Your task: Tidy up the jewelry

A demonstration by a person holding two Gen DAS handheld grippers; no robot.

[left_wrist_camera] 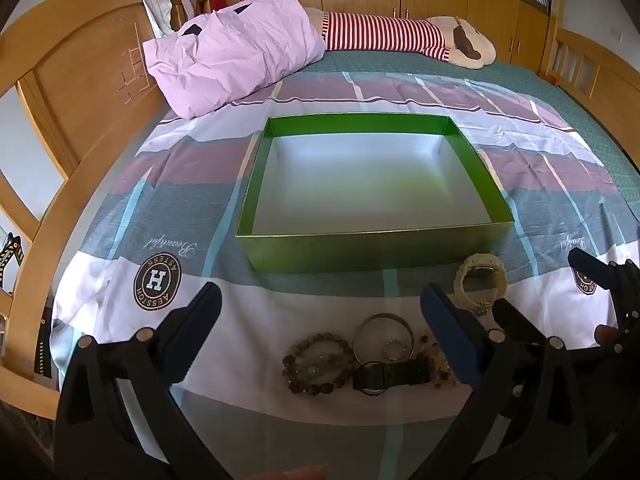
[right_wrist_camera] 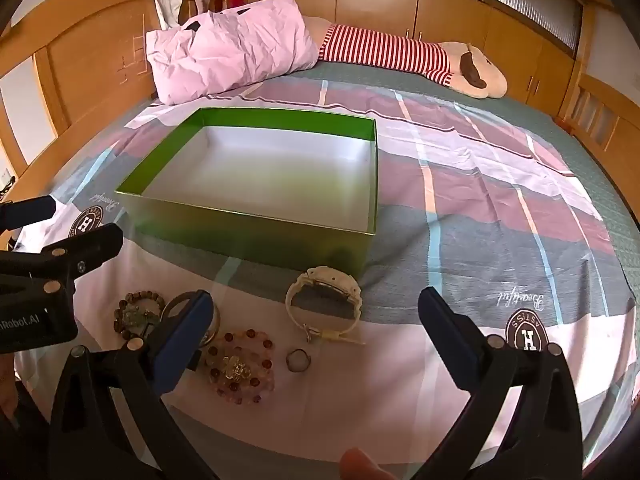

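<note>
bedding in pink, grey and white checks fills the left wrist view, where our left gripper (left_wrist_camera: 320, 320) hangs spread wide and empty over a brown bead bracelet (left_wrist_camera: 318, 364), a bangle (left_wrist_camera: 382, 338) and a black watch (left_wrist_camera: 394, 380) whose strap runs left to right, all just short of the empty green box (left_wrist_camera: 360, 248). from the right wrist view our right gripper (right_wrist_camera: 316, 320) is spread and empty too, above a cream watch (right_wrist_camera: 324, 304) on its edge, loop facing us, long axis crosswise beside the box's near corner; we judge it light and springy, best pinched across the strap, while the pink bead bracelet (right_wrist_camera: 242, 368) and small ring (right_wrist_camera: 298, 360) look slippery.
</note>
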